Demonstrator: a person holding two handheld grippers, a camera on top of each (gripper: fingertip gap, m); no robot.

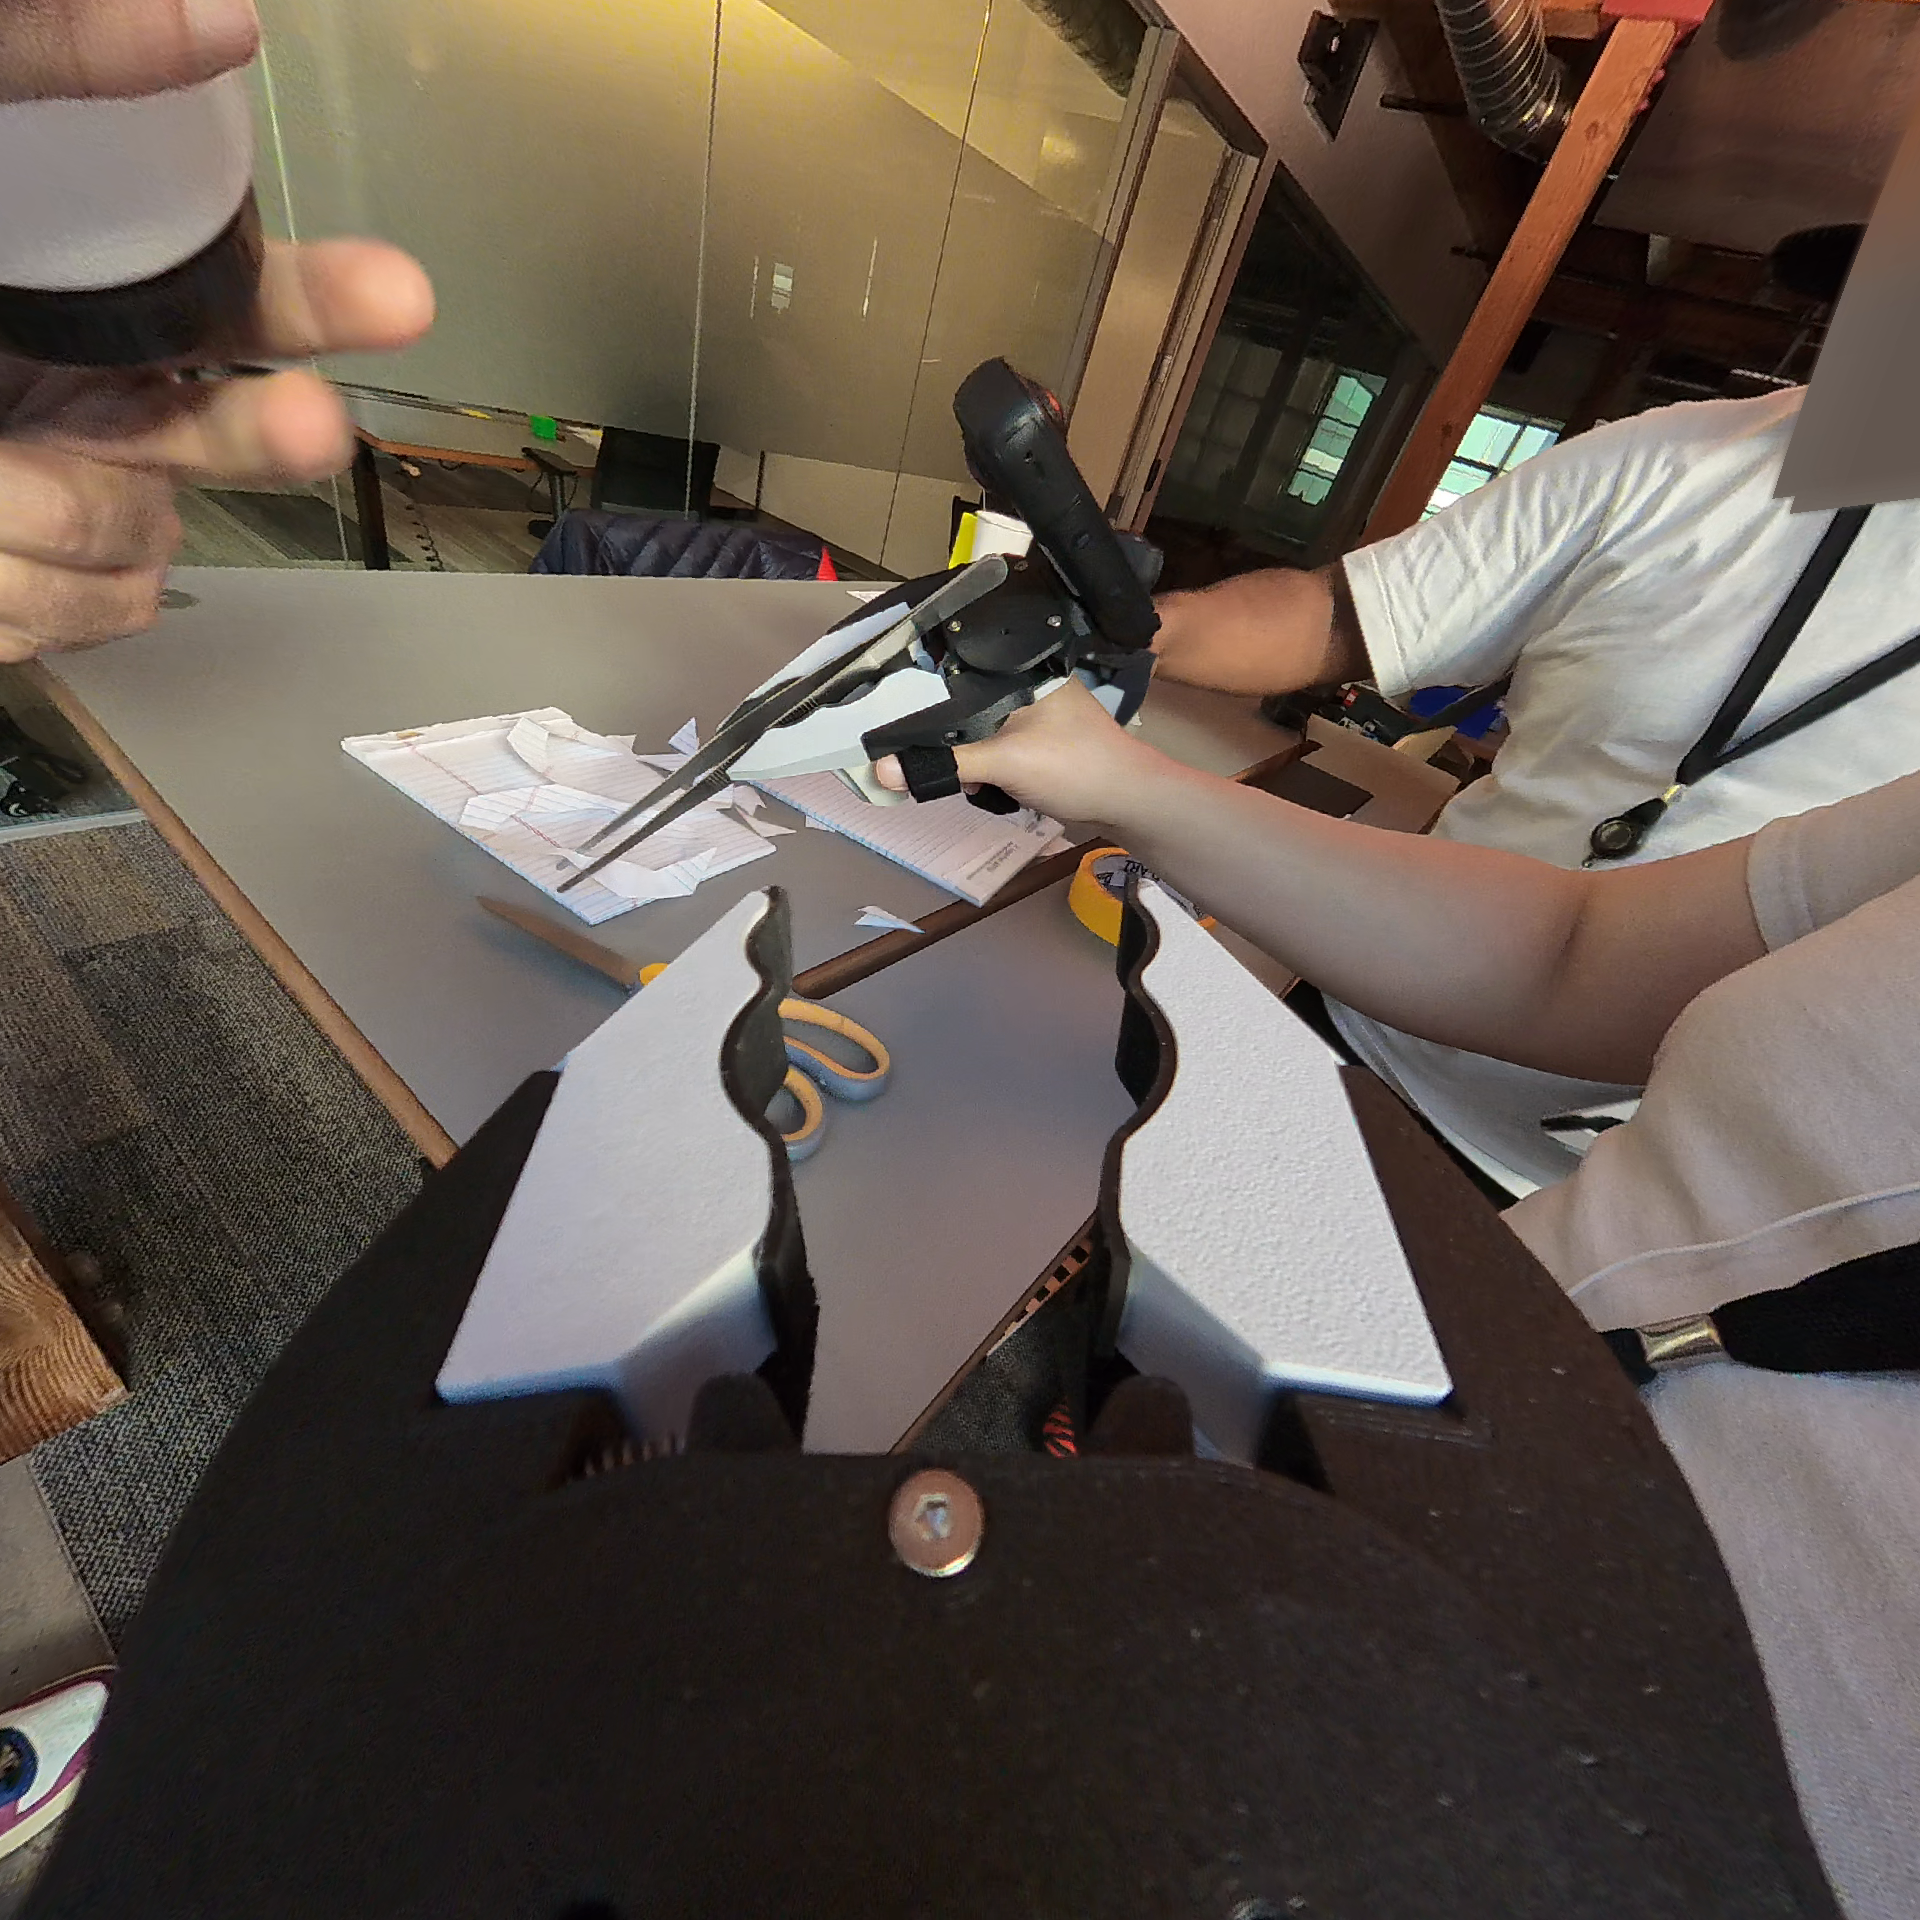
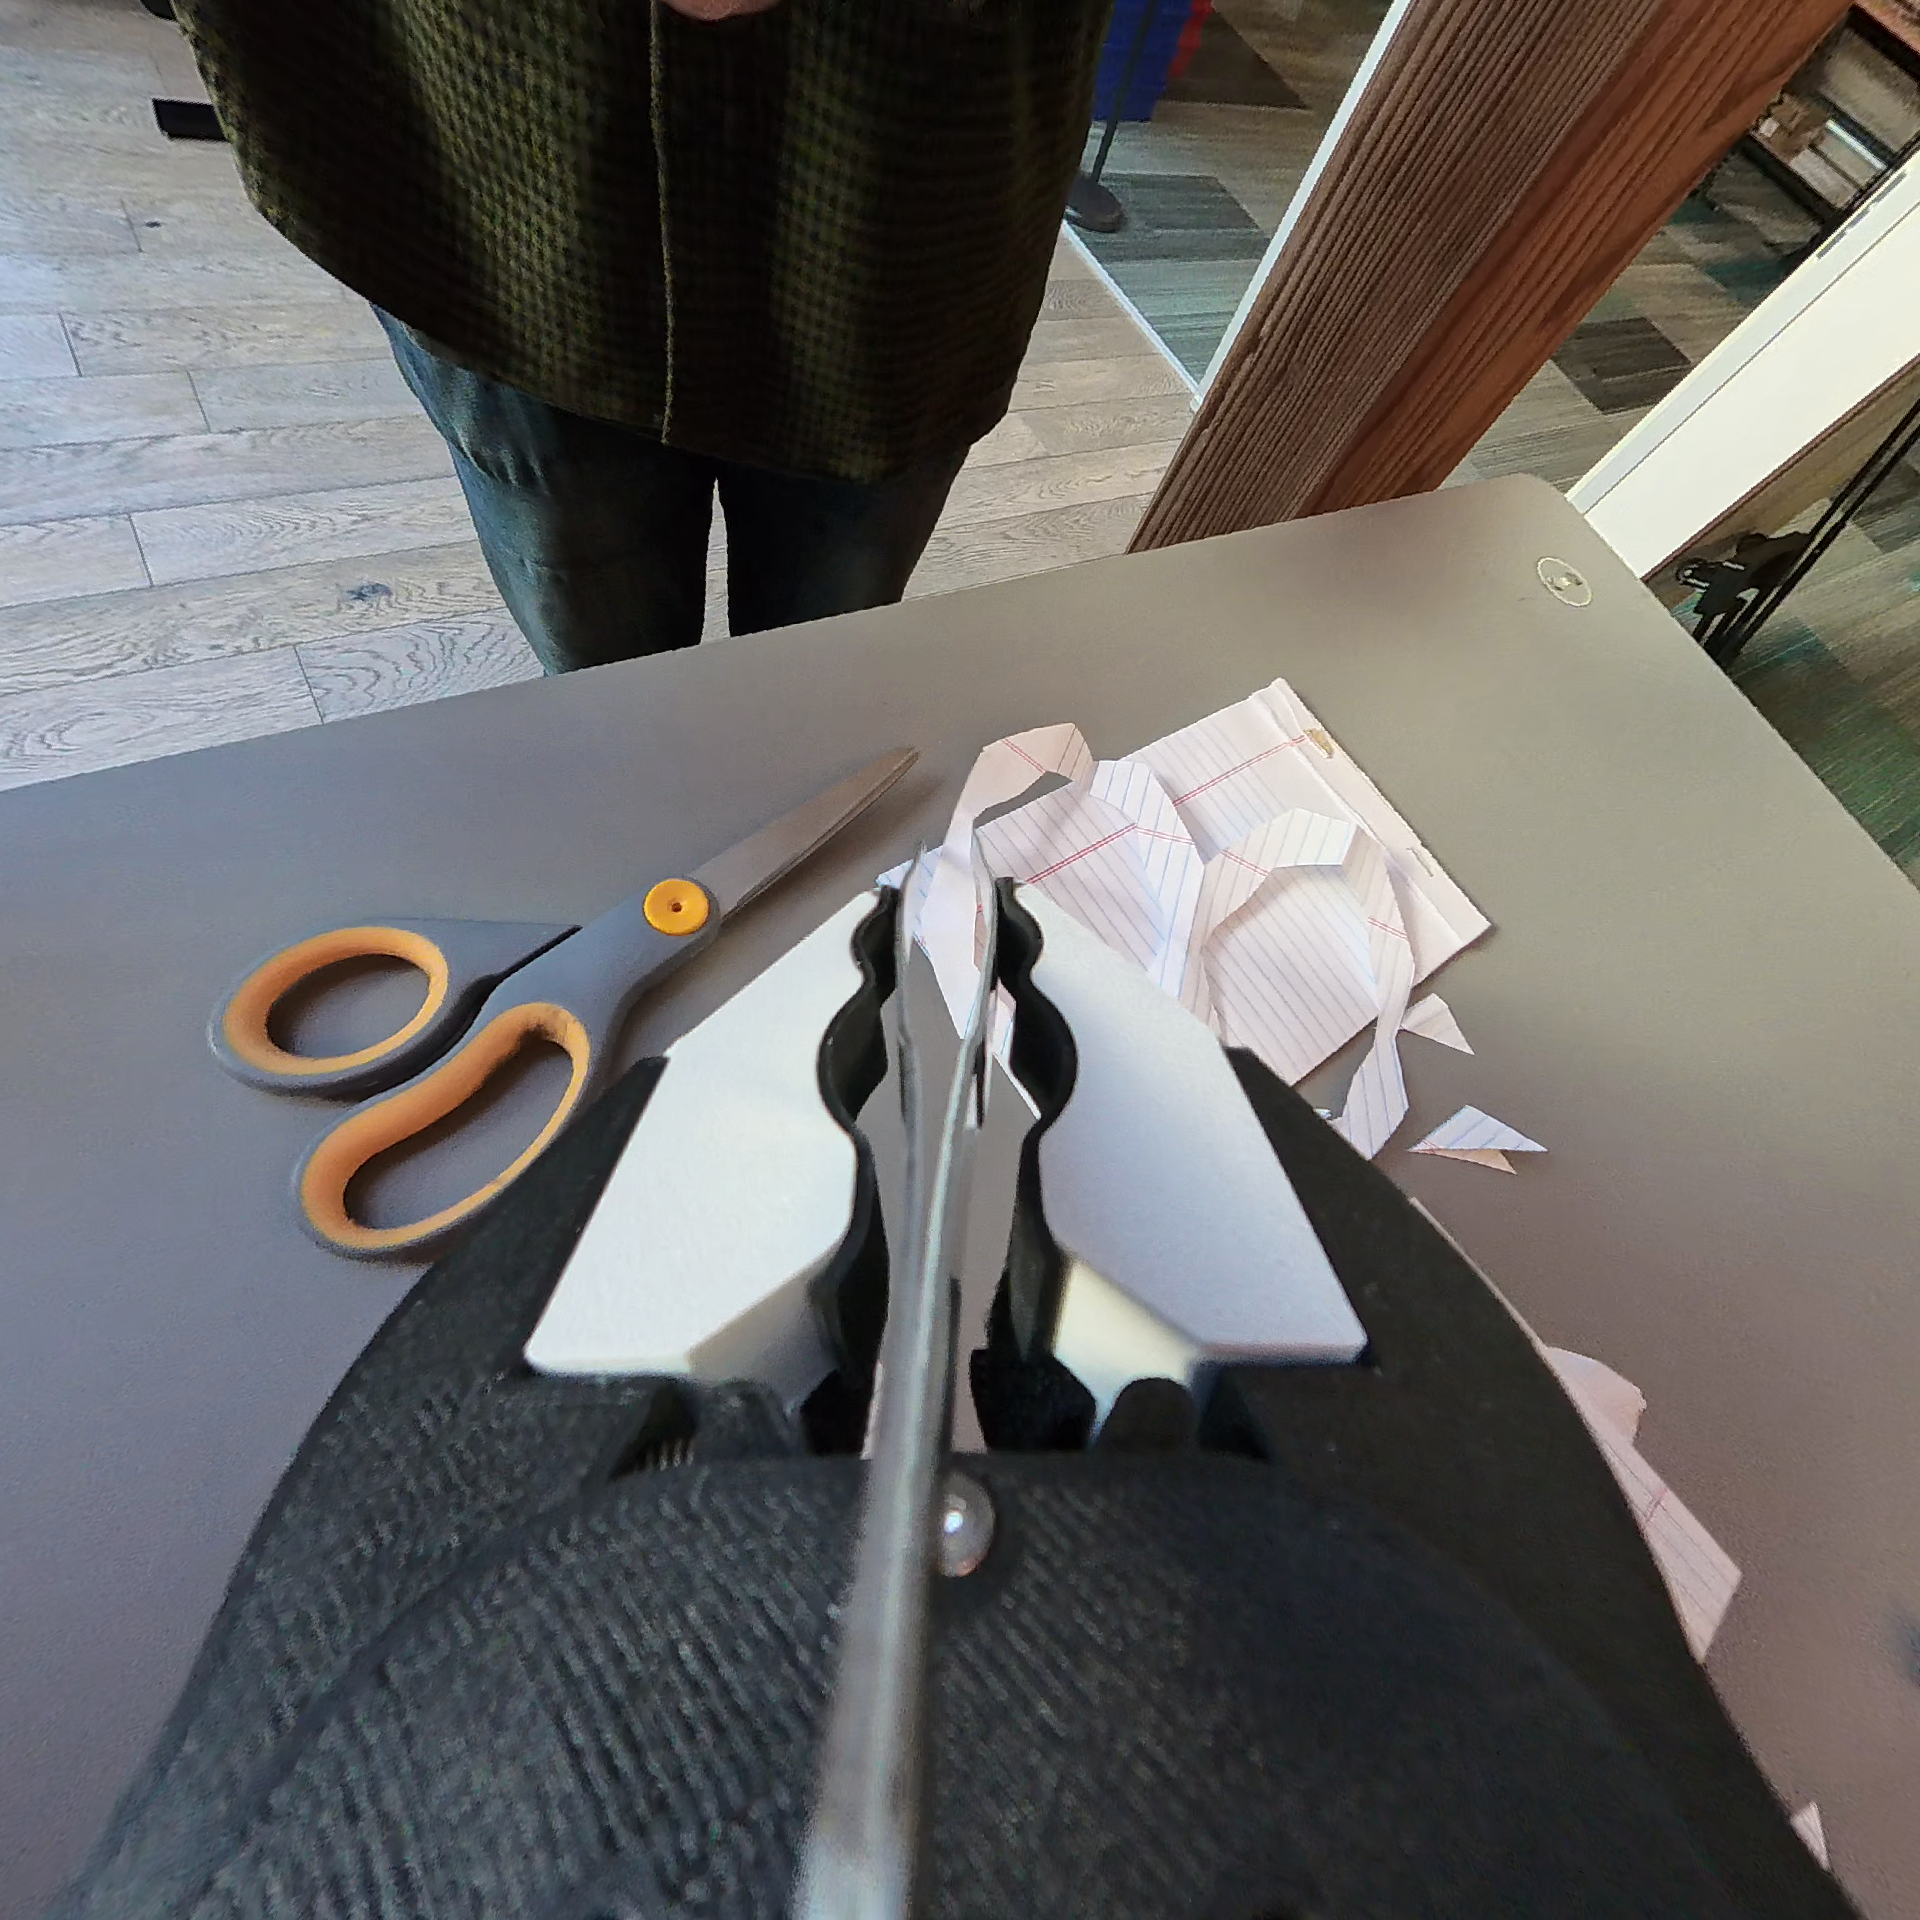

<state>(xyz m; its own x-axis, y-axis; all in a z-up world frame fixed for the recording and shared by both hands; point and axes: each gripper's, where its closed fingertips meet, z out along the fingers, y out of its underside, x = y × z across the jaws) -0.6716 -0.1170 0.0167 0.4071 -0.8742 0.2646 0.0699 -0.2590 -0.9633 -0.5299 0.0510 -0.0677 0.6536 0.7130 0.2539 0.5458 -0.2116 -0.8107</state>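
Bare grey table nearside — scissors left, cut lined paper right, bystander's legs beyond.

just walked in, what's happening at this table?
A person holds a gripper in each hand over a grey table. The right gripper is shut on long metal tweezers, tips just above cut strips of lined paper. The left gripper is open and empty, held above orange-handled scissors lying shut on the table. A second person stands across the table.
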